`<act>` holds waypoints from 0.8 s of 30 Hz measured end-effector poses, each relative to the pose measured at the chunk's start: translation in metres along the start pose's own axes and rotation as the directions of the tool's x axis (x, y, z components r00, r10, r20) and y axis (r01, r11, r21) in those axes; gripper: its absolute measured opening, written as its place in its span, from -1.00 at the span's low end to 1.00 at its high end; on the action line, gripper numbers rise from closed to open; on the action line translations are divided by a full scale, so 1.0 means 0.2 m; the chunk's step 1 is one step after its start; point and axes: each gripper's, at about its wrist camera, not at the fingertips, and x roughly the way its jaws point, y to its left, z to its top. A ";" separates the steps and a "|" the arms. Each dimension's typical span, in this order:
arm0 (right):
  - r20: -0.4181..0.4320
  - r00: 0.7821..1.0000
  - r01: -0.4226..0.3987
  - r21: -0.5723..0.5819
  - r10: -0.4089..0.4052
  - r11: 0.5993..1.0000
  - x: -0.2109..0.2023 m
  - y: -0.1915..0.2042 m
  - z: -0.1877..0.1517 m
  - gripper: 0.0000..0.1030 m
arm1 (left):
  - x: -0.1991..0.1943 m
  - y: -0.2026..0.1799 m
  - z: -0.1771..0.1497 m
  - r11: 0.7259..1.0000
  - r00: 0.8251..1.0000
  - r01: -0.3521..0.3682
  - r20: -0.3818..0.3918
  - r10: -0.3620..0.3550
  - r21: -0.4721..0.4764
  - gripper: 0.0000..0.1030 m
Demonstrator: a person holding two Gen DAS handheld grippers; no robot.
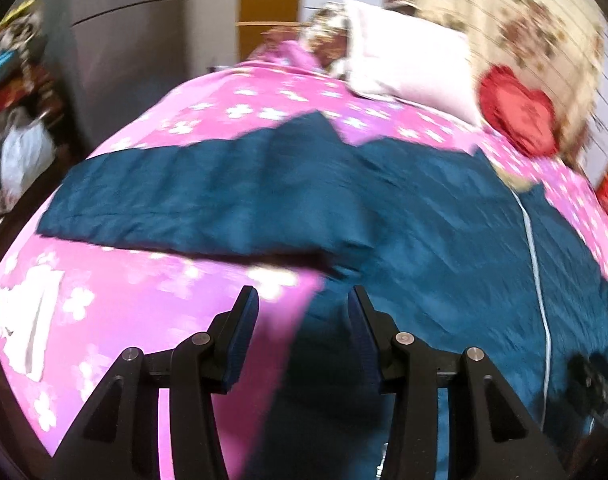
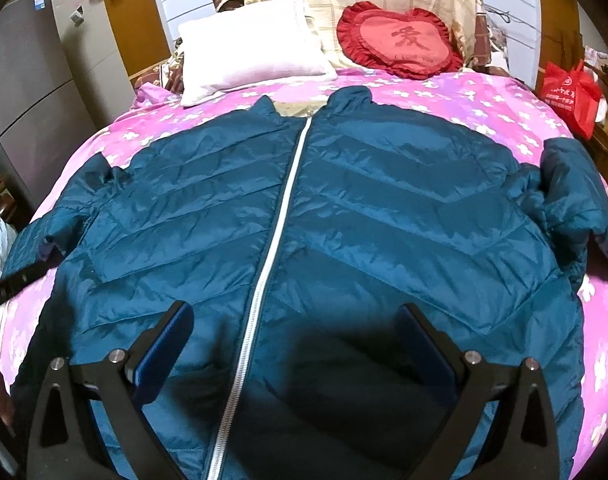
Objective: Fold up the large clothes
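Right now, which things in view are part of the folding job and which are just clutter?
Job:
- teal puffer jacket, spread flat, zipped, on the pink floral bedsheet
- left gripper, jaws apart, nothing gripped
- right gripper, jaws wide over the hem

Lying about:
- white pillow
- red heart cushion
- red shopping bag
- grey cabinet

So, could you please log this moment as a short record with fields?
garment: teal quilted jacket, front up, white zipper closed
surface: bed with pink flowered sheet
sleeves: both spread out to the sides
behind collar: white pillow, red heart cushion
left gripper: fingers apart, nothing clamped, at the jacket's edge
right gripper: open above the hem, holding nothing
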 end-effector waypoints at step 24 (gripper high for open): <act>-0.072 0.997 -0.012 -0.071 0.007 0.997 0.04 0.08 -0.06 0.99 | 0.40 1.50 0.26 0.779 0.953 -0.293 -0.104 0.284 -0.555 -0.46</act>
